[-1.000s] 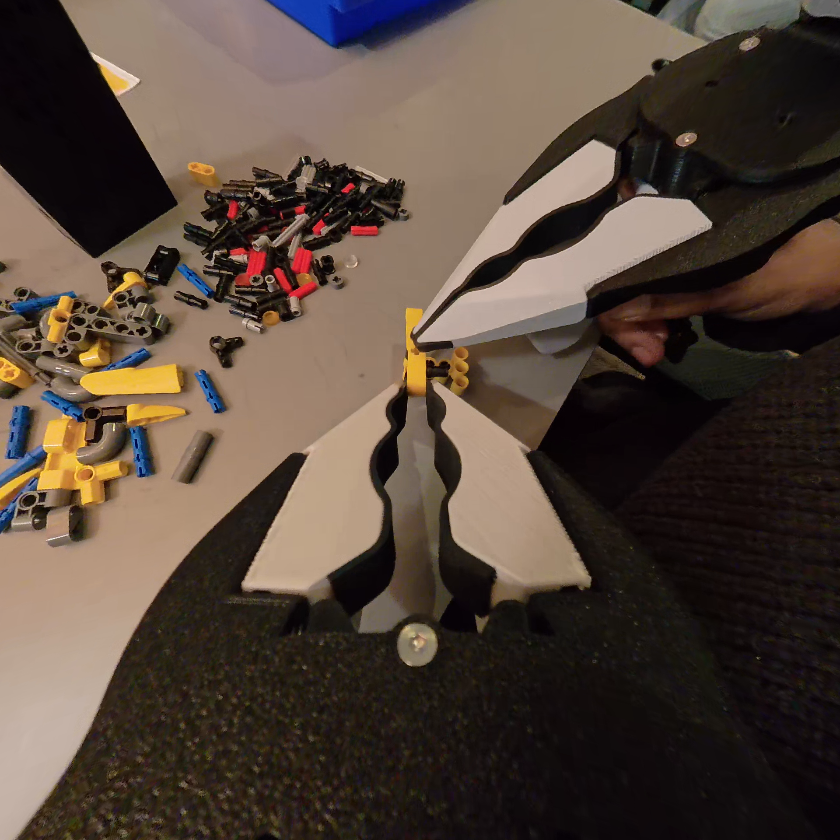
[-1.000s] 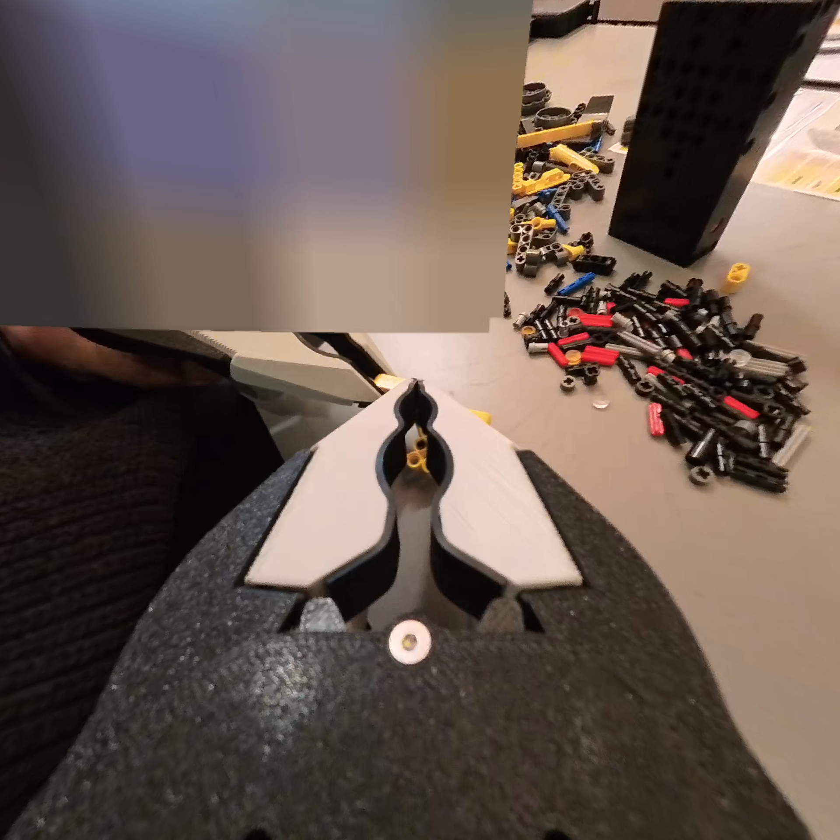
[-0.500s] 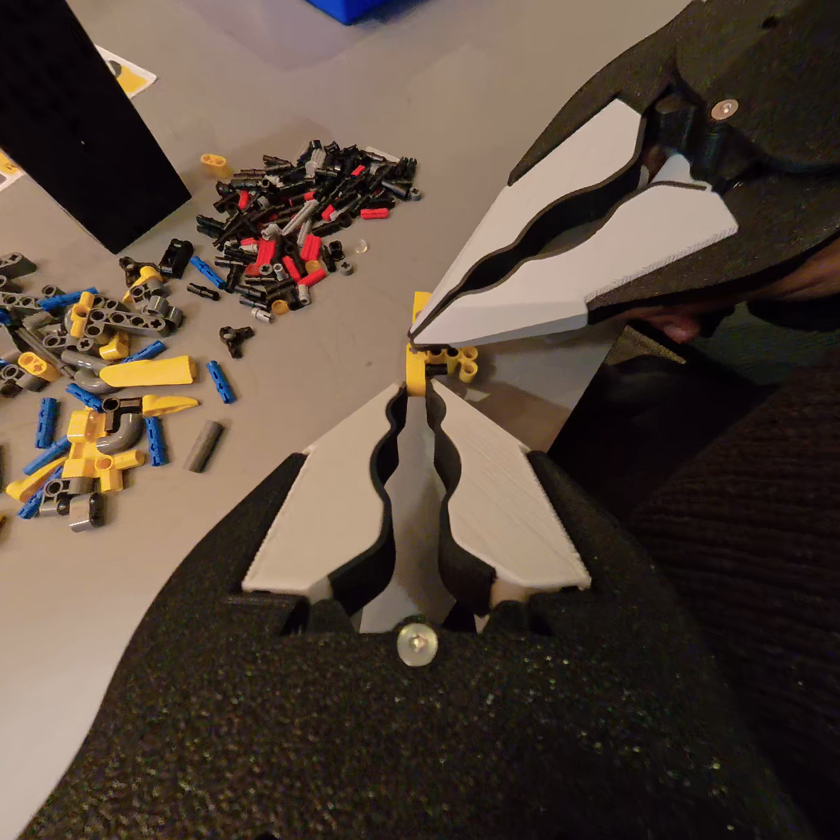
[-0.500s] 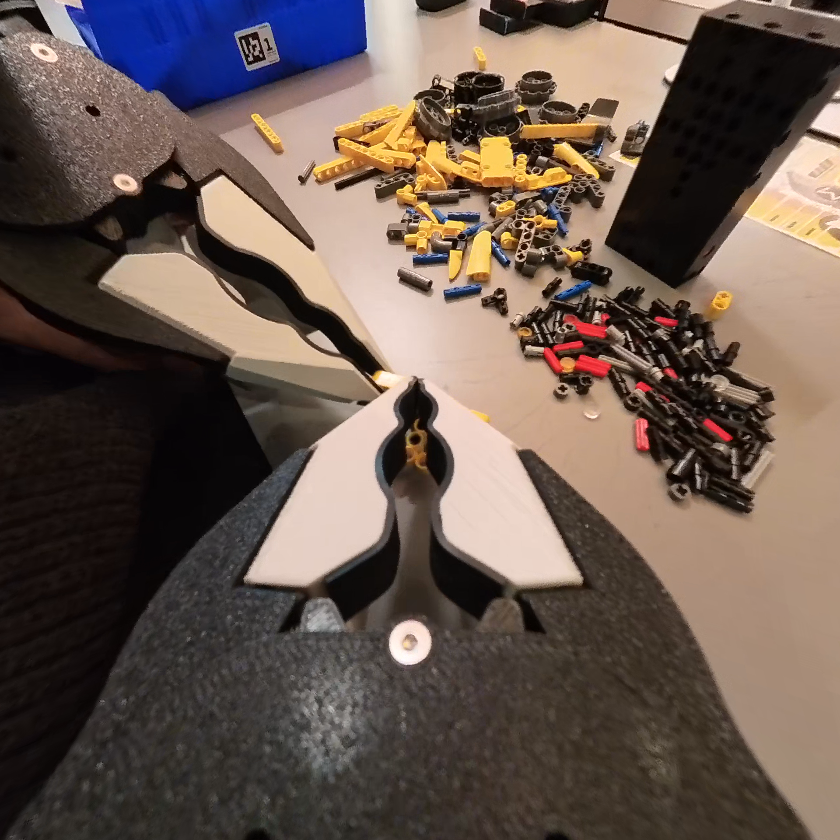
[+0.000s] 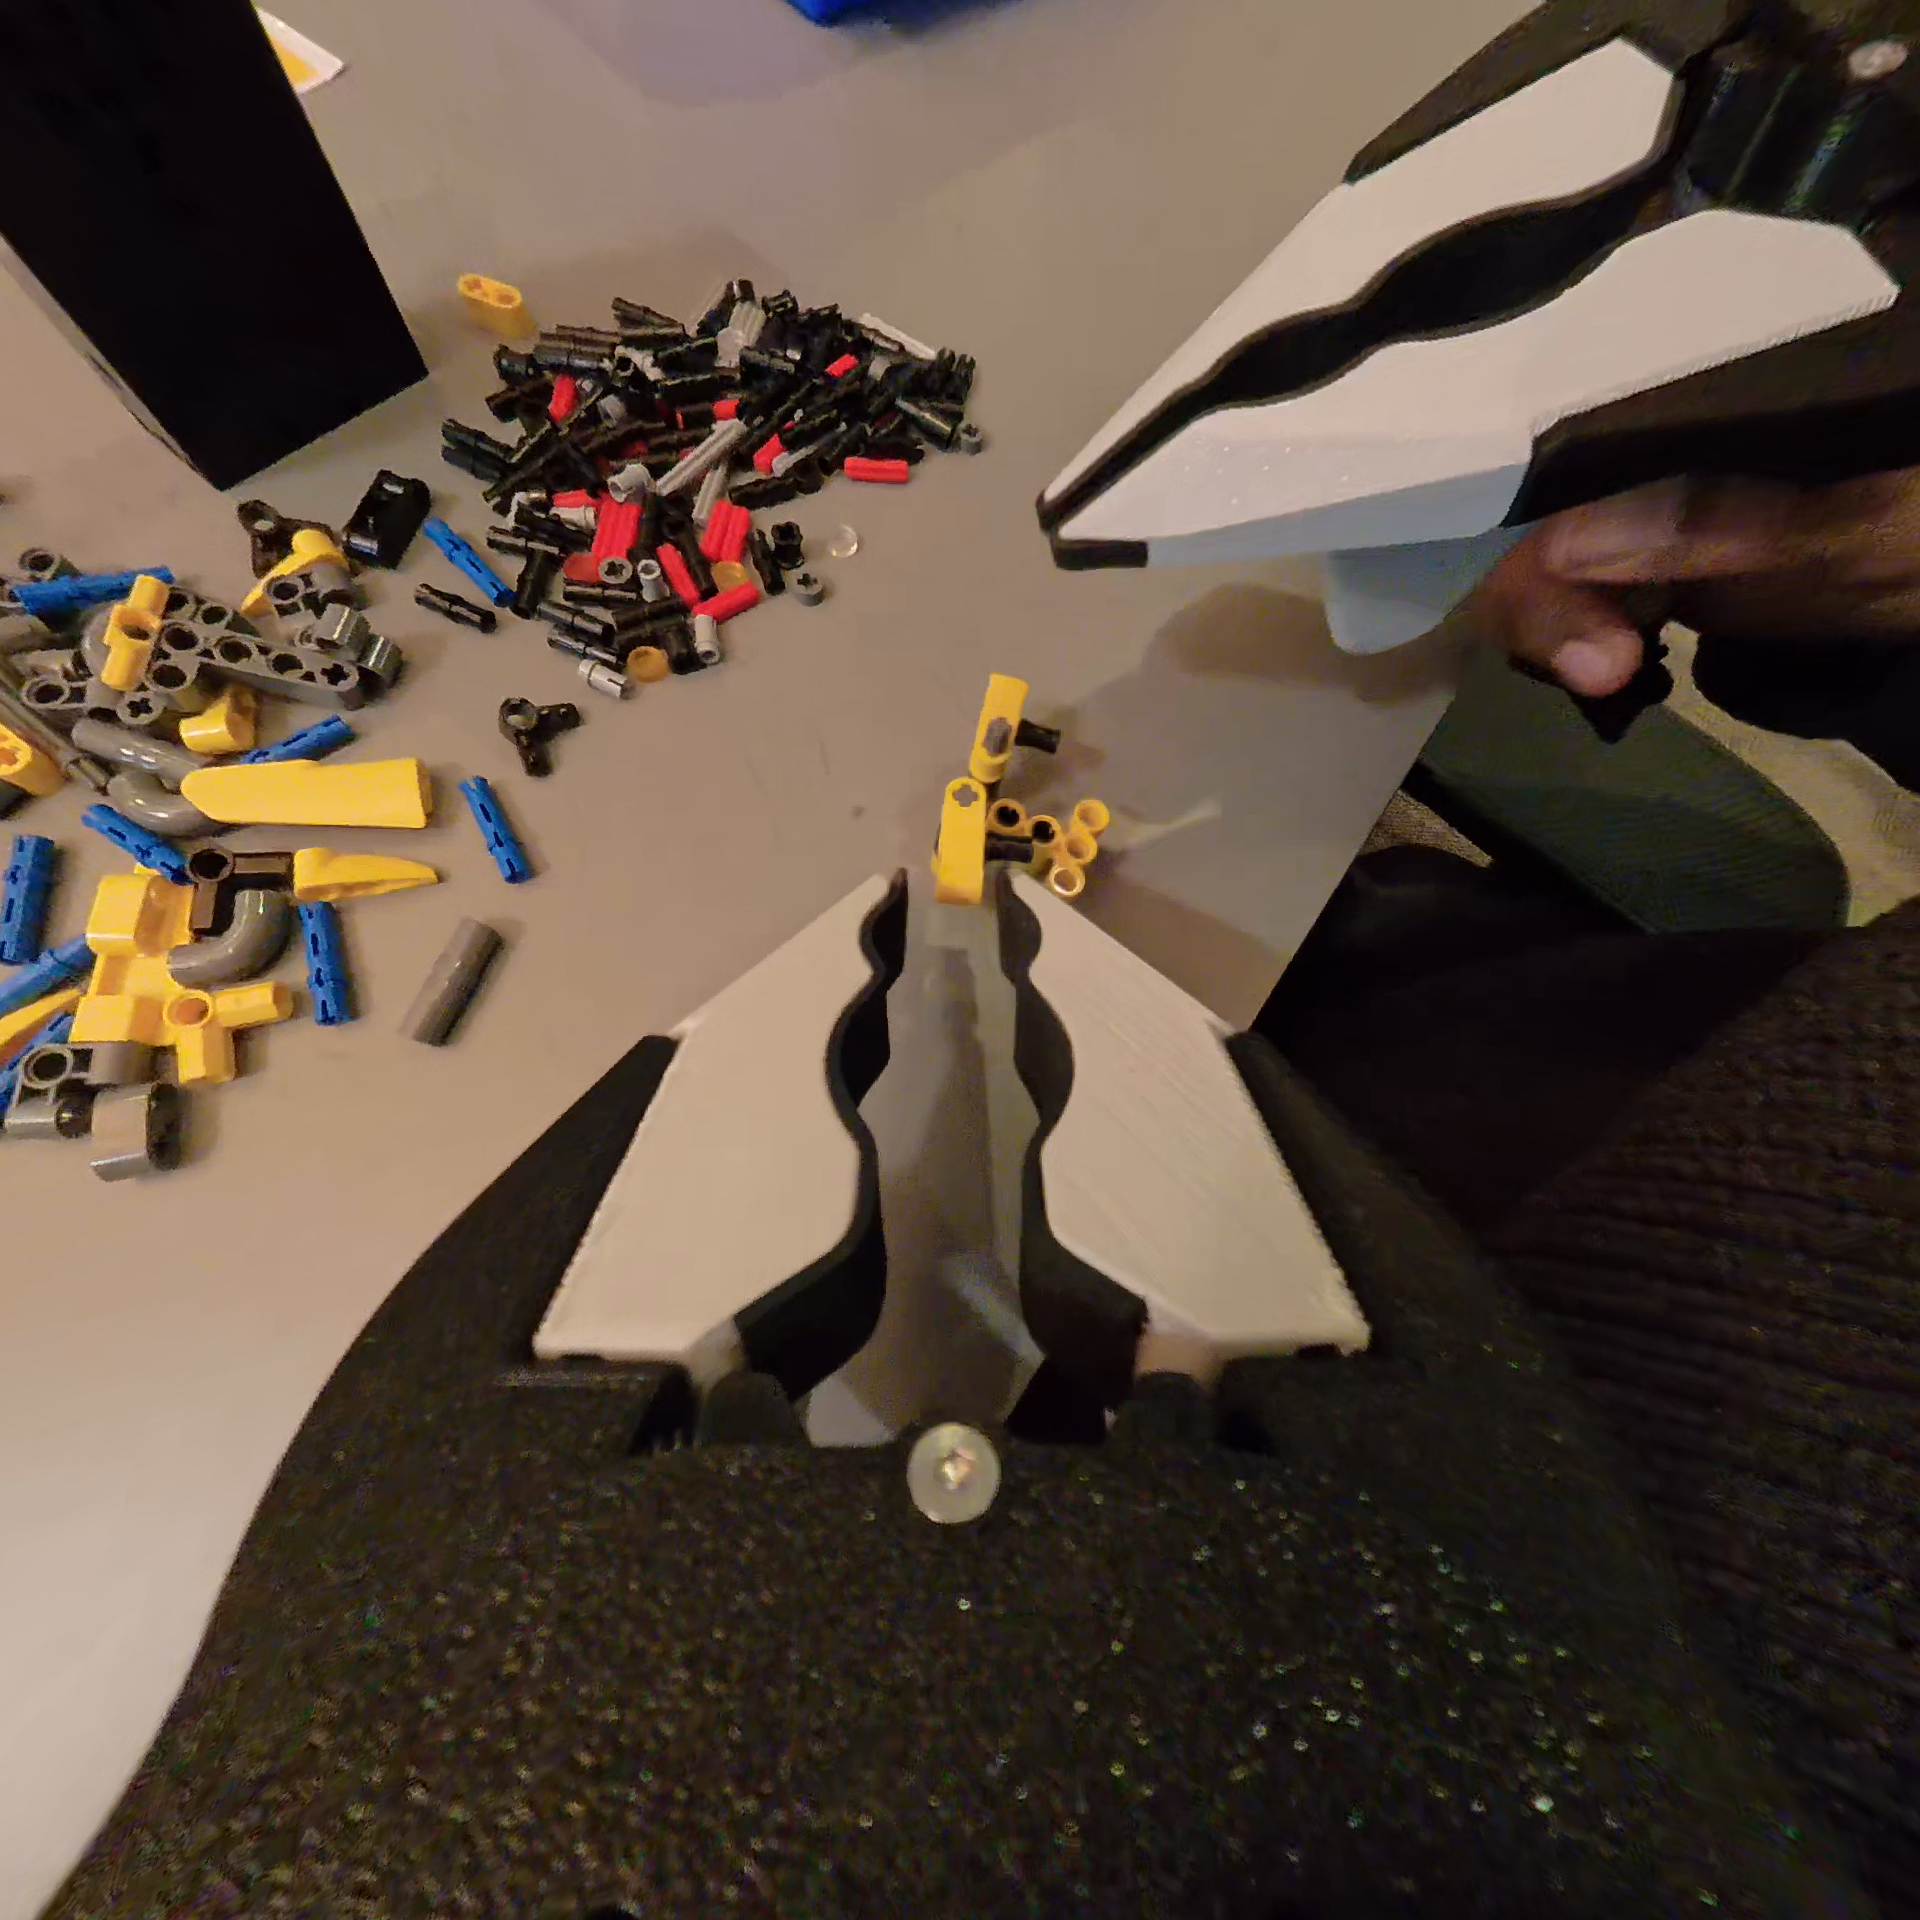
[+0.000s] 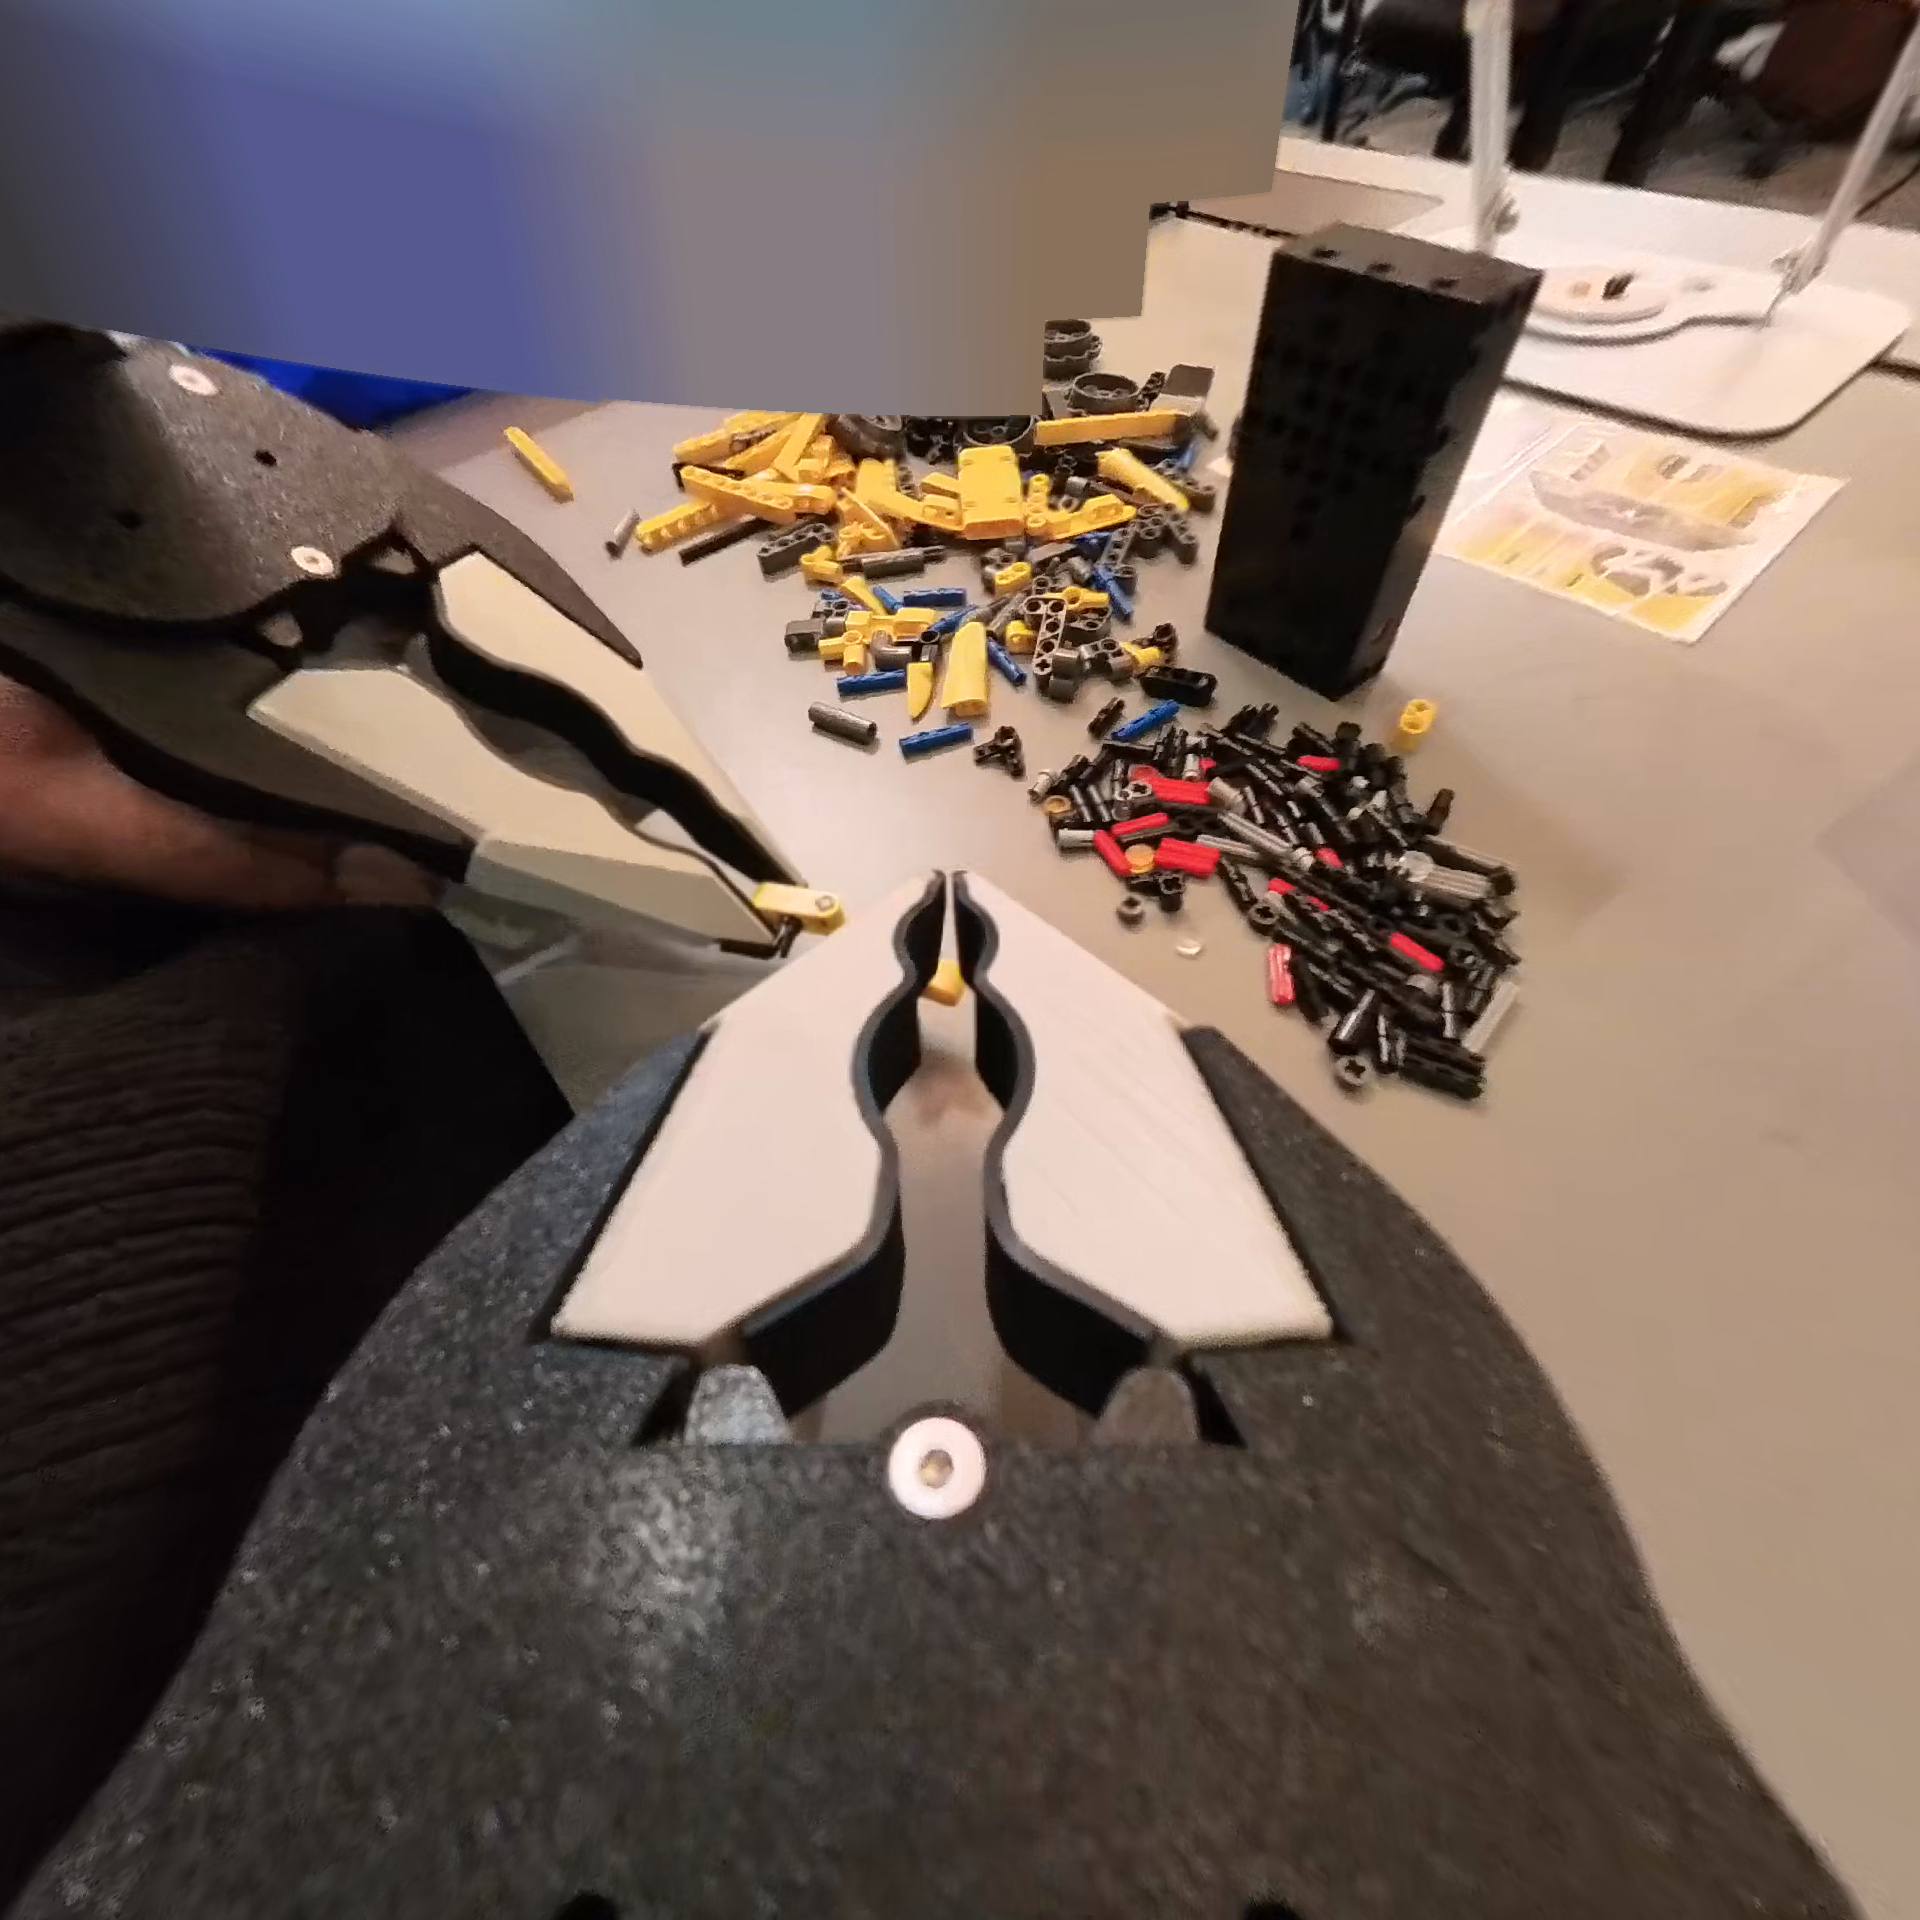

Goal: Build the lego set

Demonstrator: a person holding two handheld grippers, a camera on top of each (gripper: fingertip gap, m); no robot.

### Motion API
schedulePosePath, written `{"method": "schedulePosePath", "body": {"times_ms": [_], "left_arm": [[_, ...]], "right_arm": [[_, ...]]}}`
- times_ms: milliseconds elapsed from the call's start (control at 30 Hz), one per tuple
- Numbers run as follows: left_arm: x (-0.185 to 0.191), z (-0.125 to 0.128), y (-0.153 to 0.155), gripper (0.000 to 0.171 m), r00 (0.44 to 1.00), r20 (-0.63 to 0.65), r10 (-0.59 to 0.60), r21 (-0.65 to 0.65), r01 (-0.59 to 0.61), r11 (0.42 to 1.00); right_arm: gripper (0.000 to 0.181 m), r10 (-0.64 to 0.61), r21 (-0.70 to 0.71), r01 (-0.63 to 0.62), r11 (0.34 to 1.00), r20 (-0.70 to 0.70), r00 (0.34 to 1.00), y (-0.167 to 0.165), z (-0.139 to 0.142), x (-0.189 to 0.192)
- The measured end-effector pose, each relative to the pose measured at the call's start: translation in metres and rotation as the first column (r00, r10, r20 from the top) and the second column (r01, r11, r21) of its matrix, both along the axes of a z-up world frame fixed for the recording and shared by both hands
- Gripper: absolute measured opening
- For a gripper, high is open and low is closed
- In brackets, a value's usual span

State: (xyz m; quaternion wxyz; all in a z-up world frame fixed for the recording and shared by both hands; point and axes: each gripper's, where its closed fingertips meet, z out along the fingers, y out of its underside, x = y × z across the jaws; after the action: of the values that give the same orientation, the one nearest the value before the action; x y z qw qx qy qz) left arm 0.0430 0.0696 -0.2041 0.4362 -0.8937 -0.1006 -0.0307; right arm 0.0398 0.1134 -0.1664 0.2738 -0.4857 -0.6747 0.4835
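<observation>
A small yellow assembly of a short beam, a black pin and holed yellow connectors sits near the grey table's edge. My left gripper has its fingers a little apart around the assembly's near end, with a thin gap on each side. A second short yellow beam with a grey axle end stands just beyond. My right gripper hangs shut and empty above and to the right. In the right wrist view my right gripper is shut, and the left gripper has the yellow piece at its tips.
A pile of black, red and grey pins lies ahead. Yellow, blue and grey parts lie beside a tall black perforated block. A printed sheet lies behind. The table edge runs close by. There is about 6 cm between the tips of the two grippers. The tall black perforated block is about 15 cm from my right fingertips. Look for it in the left wrist view too.
My right gripper has drawn back up and to the right, away from the yellow assembly. My left fingers have parted a little around it.
</observation>
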Motion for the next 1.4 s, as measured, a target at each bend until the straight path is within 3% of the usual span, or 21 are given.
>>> {"method": "schedulePosePath", "body": {"times_ms": [100, 300, 467, 667, 967, 1167, 1400], "left_arm": [[-0.002, 0.002, -0.002, 0.018, 1.0, -0.003, 0.007, 0.004, -0.007, 1.0], [-0.001, 0.017, 0.004, 0.019, 1.0, 0.009, -0.028, 0.094, 0.027, 0.995], [0.0, 0.007, 0.007, 0.01, 0.999, 0.02, -0.04, 0.066, 0.039, 0.997], [0.001, 0.005, 0.008, 0.009, 0.998, 0.008, -0.061, 0.045, 0.061, 0.997], [0.001, 0.007, 0.014, 0.007, 0.966, -0.058, -0.252, -0.076, 0.248, 0.966], [0.002, 0.007, 0.018, 0.007, 0.916, 0.038, -0.399, -0.163, 0.399, 0.902], [0.003, 0.006, 0.021, 0.007, 0.904, 0.138, -0.404, -0.175, 0.424, 0.889]], "right_arm": [[0.014, 0.033, -0.041, -0.031, 0.999, 0.048, 0.998, 0.002, -0.008, -0.001], [0.02, 0.177, 0.011, -0.178, 0.984, 0.051, 0.983, -0.006, -0.012, -0.001], [0.02, 0.285, 0.089, -0.295, 0.951, 0.109, 0.952, -0.012, -0.026, -0.001], [0.017, 0.368, 0.08, -0.382, 0.921, 0.144, 0.918, -0.017, -0.031, 0.0], [0.008, 0.456, 0.084, -0.477, 0.875, 0.186, 0.87, -0.016, -0.037, 0.001], [0.007, 0.588, 0.082, -0.624, 0.777, 0.256, 0.767, -0.014, -0.038, 0.002], [0.007, 0.718, 0.111, -0.786, 0.608, 0.346, 0.604, -0.01, -0.039, 0.002]]}}
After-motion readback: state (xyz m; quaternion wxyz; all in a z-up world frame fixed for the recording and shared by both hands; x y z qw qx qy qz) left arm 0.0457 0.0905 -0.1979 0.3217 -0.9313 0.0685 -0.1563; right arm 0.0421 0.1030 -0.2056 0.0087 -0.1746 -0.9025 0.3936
